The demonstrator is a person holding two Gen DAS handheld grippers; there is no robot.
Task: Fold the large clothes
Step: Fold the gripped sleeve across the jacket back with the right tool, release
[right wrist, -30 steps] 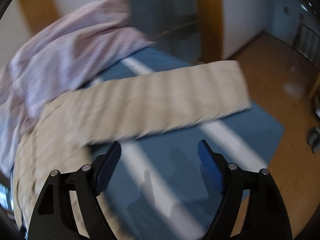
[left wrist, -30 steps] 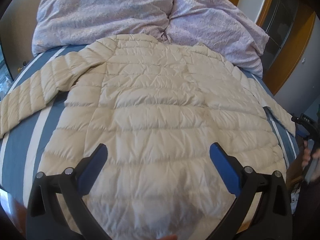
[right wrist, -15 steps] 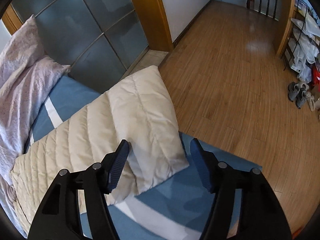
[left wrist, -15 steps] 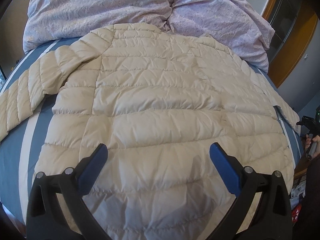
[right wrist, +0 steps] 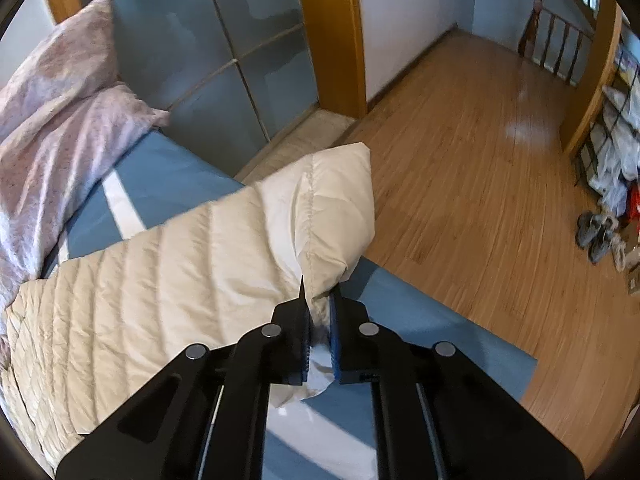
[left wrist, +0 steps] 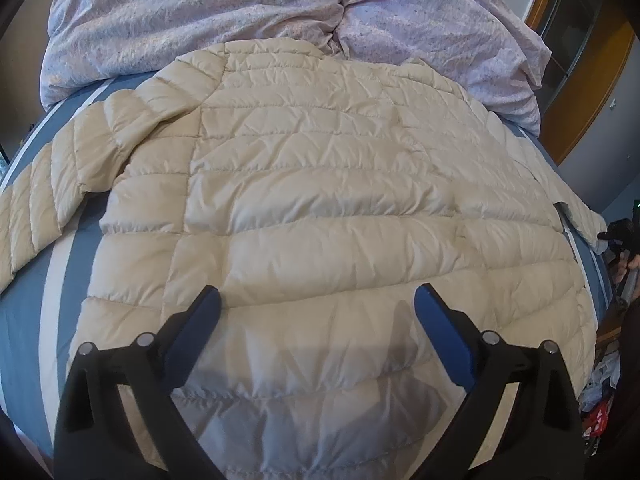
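Observation:
A cream quilted puffer jacket lies back-up and spread flat on a blue striped bed. Its left sleeve stretches out to the left. My left gripper is open and empty, hovering over the jacket's lower back near the hem. In the right wrist view the jacket's right sleeve lies across the bed's edge. My right gripper is shut on the sleeve's cuff, pinching the fabric between its blue pads. The right gripper also shows at the far right of the left wrist view.
A rumpled lilac duvet is piled at the head of the bed, beyond the collar. Beside the bed are a wooden floor, frosted glass doors, shoes and a cluttered rack at the right.
My right gripper went from open beside the sleeve to shut on its cuff. My left gripper moved forward over the jacket's back and stayed open.

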